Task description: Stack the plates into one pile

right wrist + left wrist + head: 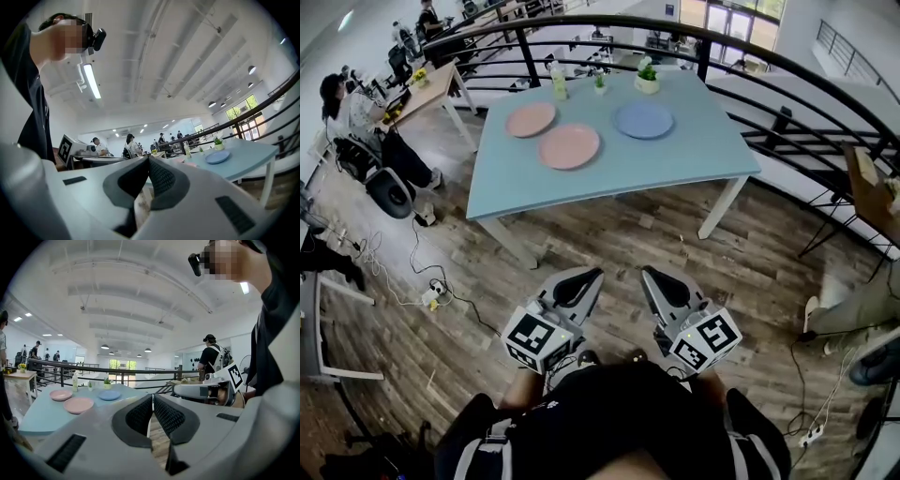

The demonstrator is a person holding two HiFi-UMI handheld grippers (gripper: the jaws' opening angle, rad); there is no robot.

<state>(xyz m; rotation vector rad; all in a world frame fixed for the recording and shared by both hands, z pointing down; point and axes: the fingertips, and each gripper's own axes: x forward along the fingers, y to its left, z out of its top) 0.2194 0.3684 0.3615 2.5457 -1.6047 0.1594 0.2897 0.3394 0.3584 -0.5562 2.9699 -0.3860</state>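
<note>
Both hand-held grippers are hanging low over the wood-plank floor [609, 234], well short of the plates. The left hand-held gripper [584, 278] is keeping its grey jaws pressed together with nothing between them, and the right hand-held gripper [657, 279] is doing the same: jaws meeting at the tips, empty. They are sitting side by side, both aiming towards the pale blue rectangular worktop [675, 164] ahead.

On that worktop three round plates are lying apart, none stacked. The light pink plate [531, 119] is sitting towards the far left corner. The salmon-pink plate [569, 146] is lying just beside it, closer to the near edge. The blue plate [643, 120] is resting to their right, about mid-worktop and nearer the far edge. Along the far edge a small potted plant in a white pot [647, 81] and a pale bottle [558, 82] are standing.

A curved black metal railing [787, 70] is running behind the worktop. Off to the left, people are sitting at a wooden desk [427, 86], and cables are trailing across the floor.
</note>
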